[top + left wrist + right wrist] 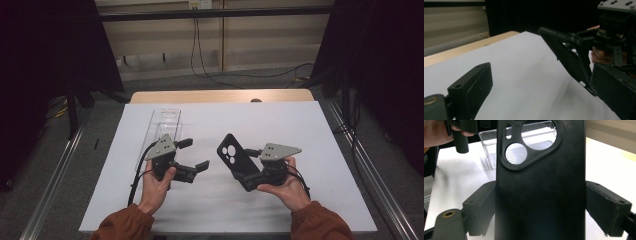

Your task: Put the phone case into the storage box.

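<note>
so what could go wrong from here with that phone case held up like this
The right gripper grips the black phone case by its side edges only, so it might flex and slip out. The open left gripper is close and could bump the case. The clear plastic tray behind could get knocked.

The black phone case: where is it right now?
In the high view, the phone case is right of centre over the white table, clamped in the right gripper, opposite the open left gripper.

wall (260, 40): beige panels | floor (75, 165): grey | side curtains (380, 60): black
</note>
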`<state>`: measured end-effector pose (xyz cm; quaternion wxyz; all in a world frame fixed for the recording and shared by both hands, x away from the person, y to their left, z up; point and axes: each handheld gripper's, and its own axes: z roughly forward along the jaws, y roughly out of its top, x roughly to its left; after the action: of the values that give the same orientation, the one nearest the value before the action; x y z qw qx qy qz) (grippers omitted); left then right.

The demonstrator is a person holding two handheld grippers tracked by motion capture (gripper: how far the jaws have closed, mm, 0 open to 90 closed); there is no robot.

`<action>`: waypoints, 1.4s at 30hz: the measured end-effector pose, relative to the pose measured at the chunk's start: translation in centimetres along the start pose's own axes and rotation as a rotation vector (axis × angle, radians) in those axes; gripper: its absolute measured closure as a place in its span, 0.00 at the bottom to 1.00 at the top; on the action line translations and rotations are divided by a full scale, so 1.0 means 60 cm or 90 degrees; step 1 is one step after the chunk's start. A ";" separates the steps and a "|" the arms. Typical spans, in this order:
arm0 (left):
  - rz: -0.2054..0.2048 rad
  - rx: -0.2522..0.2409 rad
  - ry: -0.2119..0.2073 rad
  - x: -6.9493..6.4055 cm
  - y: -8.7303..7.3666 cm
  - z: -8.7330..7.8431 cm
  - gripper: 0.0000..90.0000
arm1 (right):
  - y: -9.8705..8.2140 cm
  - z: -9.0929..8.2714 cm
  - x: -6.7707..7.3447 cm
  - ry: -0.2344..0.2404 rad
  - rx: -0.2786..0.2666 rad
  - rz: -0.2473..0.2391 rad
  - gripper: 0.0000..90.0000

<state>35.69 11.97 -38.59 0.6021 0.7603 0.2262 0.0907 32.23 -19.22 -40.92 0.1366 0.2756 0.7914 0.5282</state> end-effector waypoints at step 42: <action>0.074 0.054 -0.148 0.001 0.015 0.049 0.03 | -0.008 0.014 0.010 0.103 -0.005 -0.001 0.16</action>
<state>37.16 9.24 -38.52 0.5856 0.8021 0.1141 0.0267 32.03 -18.37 -41.68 0.0738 0.2308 0.7980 0.5518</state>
